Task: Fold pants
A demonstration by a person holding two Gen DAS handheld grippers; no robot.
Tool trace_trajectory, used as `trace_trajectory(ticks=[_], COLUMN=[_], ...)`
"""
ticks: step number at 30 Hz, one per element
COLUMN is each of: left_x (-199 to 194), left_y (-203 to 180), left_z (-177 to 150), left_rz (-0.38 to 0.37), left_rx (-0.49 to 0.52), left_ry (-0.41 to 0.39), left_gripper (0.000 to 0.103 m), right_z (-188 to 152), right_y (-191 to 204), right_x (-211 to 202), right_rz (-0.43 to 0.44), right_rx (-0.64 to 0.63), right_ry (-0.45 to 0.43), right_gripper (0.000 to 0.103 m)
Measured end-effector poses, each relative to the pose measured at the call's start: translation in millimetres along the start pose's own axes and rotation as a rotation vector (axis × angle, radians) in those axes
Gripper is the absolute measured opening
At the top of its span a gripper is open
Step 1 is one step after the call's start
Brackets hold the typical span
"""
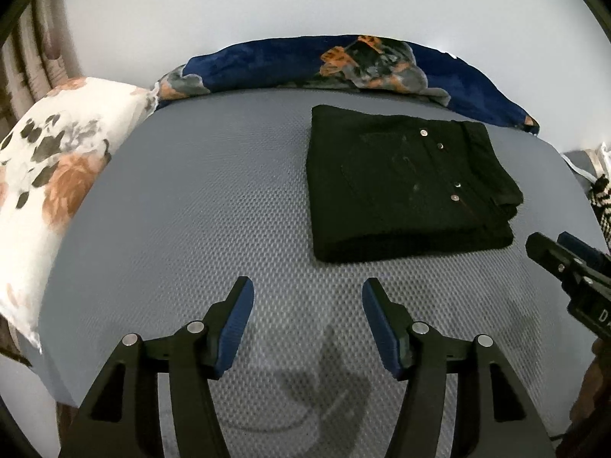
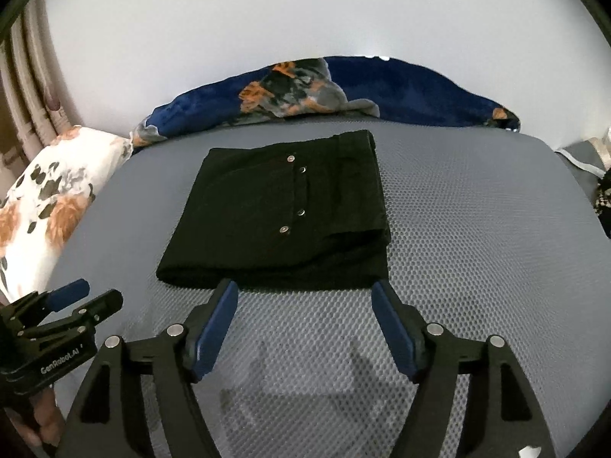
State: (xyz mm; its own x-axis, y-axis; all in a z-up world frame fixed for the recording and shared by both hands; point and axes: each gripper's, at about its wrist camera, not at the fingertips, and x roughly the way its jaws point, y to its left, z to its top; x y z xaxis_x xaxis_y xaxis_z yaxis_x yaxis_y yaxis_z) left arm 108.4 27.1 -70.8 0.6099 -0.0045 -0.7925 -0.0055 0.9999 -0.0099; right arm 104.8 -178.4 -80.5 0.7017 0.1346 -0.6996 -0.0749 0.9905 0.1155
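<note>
A: While the pants lie in a squared black stack on the grey mesh mattress, rivets up, is there anything left to spoil?

B: Plenty. The stack has thick layers at its near edge, and the lower ones stick out a little on the right-hand corner. A nudge there would likely slide the top layers off.

A: And the tools?

B: The right gripper hangs just short of that near edge, jaws spread wide, nothing between the blue pads. The left gripper is off to the side over bare mattress, jaws also apart and holding nothing.

A: So the risk is the right one?

B: I'd say so. If it dips forward, a fingertip could catch the fold and drag it open.

A: Further out?

B: The blue floral blanket sits bunched behind the stack, near but apart; the white floral pillow lies well clear. Neither threatens anything.
</note>
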Motion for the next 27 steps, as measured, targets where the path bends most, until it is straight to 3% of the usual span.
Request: trace_trajectory(ticks=[9, 27], left_x=[-10.8, -22.4], left_y=[-6.5, -11.8], left_z=[-18.1, -21.8], left_rz=[0.023, 0.033], left_rx=[0.006, 0.012], left_ry=[-0.005, -0.042], left_gripper=[0.06, 0.06], right_z=[-17.4, -24.6], right_y=[14.1, 20.5], right_x=[-6.1, -9.8], right_rz=[0.004, 0.004], right_rx=[-0.005, -0.009], right_ry=[0.013, 0.02], right_gripper=[0.076, 0.077])
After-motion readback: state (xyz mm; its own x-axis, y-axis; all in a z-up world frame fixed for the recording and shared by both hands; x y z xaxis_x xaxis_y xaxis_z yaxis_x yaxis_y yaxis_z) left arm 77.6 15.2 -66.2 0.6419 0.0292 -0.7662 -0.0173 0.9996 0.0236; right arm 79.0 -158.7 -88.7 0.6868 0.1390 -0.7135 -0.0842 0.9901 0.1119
